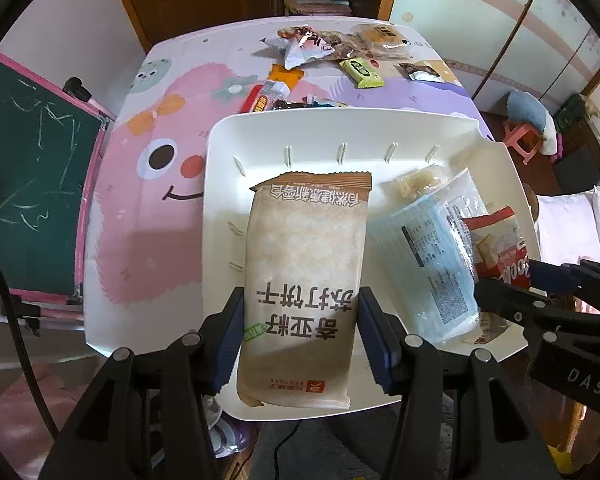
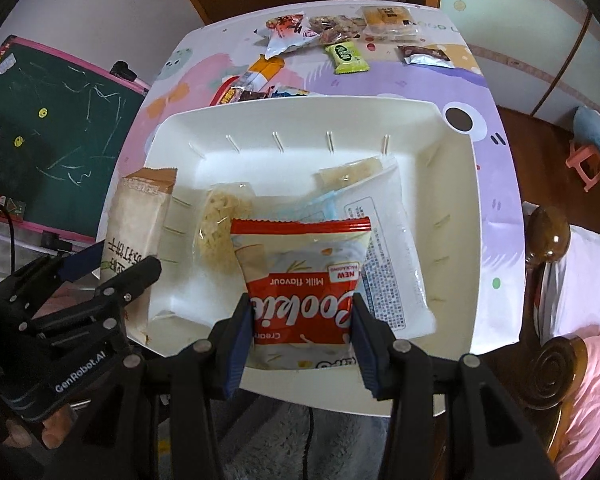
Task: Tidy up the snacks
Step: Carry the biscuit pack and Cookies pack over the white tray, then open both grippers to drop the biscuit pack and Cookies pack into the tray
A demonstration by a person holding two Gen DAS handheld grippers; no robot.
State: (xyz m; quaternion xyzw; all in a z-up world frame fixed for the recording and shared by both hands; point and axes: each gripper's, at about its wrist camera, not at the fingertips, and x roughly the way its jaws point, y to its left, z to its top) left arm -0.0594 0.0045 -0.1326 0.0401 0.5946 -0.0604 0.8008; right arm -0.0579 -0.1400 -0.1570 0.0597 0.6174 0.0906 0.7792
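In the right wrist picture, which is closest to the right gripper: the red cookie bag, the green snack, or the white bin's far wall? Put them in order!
1. Red cookie bag, between the right gripper pads.
2. White bin's far wall, past the bag.
3. Green snack, on the table beyond the bin.

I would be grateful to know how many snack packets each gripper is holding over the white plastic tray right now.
2: the left gripper grips a tall beige cracker packet; the right gripper grips a red-and-white cookie packet. Both hang over the white plastic tray.
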